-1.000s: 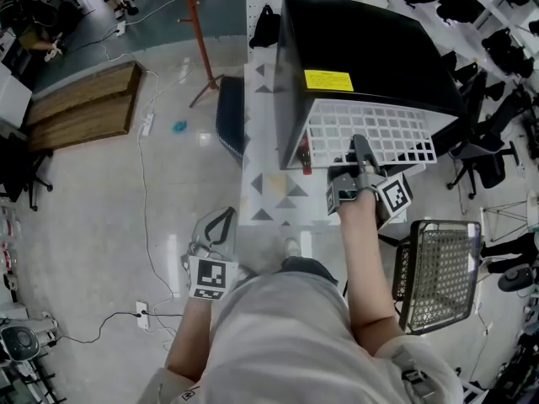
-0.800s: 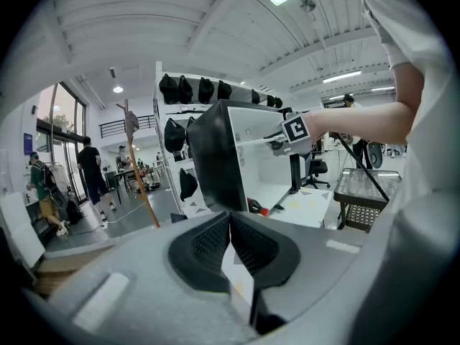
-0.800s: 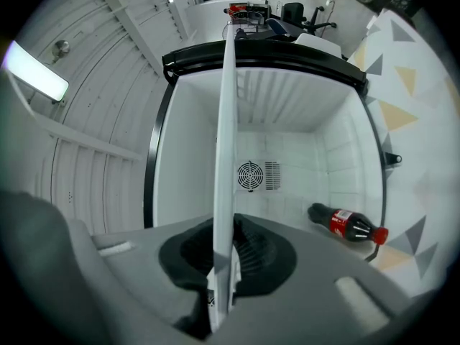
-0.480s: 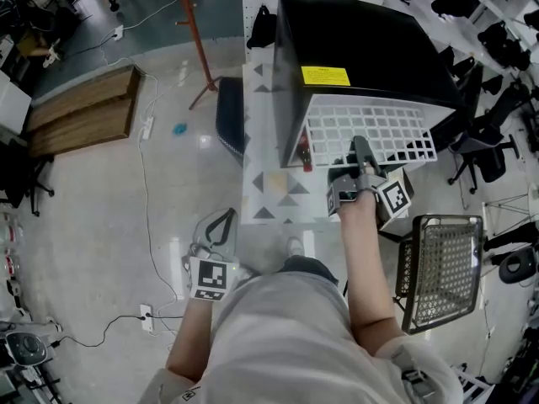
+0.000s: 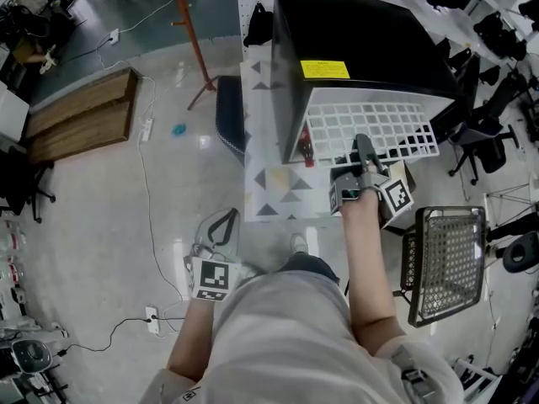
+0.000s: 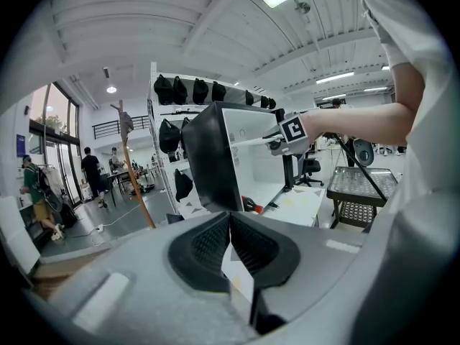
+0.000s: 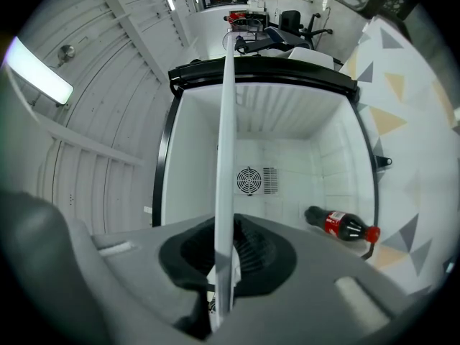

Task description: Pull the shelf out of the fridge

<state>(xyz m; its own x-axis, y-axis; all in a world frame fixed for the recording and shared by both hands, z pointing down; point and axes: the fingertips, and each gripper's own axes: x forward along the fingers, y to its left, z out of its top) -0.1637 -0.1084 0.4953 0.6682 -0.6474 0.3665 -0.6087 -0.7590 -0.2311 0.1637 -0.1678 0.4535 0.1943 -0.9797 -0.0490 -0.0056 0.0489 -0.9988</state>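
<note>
Shelf (image 5: 370,129) juts from the fridge (image 5: 362,40) over the counter (image 5: 269,183) front — a cola bottle (image 7: 341,225) lies inside below it; mesh cart (image 5: 446,259) blocks the right, floor (image 5: 101,209) lies open left.

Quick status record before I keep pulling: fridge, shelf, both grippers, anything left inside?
fridge: black, front open, stands on the patterned table
shelf: white wire grid, partly out of the fridge front
right gripper: shut on the shelf's front edge
left gripper: jaws together, empty, held low, away from the fridge
inside: cola bottle lying on the fridge floor
</note>
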